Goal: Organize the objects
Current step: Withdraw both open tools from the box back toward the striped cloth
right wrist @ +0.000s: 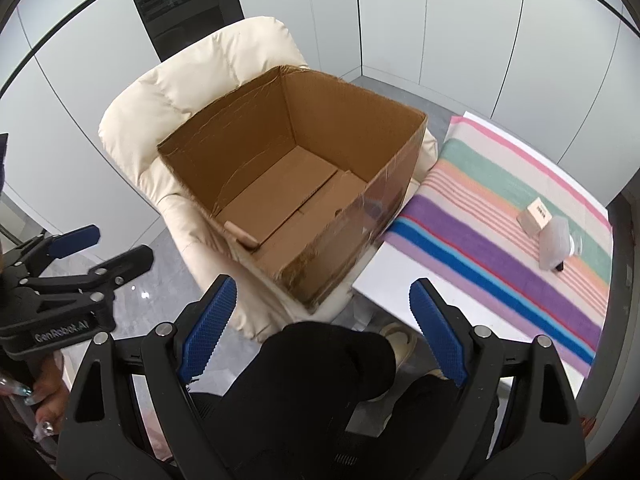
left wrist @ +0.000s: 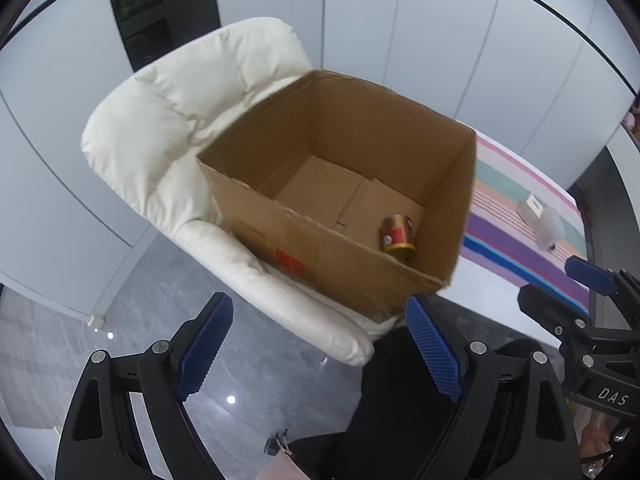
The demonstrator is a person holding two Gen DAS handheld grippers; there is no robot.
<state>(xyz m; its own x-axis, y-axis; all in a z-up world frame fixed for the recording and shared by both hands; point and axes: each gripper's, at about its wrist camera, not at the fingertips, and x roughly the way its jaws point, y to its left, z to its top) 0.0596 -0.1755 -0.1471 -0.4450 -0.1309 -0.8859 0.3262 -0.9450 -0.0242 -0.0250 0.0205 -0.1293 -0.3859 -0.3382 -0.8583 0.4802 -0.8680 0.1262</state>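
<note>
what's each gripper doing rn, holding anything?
Left gripper: jaws open, nothing between them, short of the cardboard box.
Right gripper: jaws open, nothing between them.

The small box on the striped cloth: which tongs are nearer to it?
Right. The right tongs hang open just off the cloth's near edge from the small box; the left tongs hang open beyond them, facing the carton.
</note>
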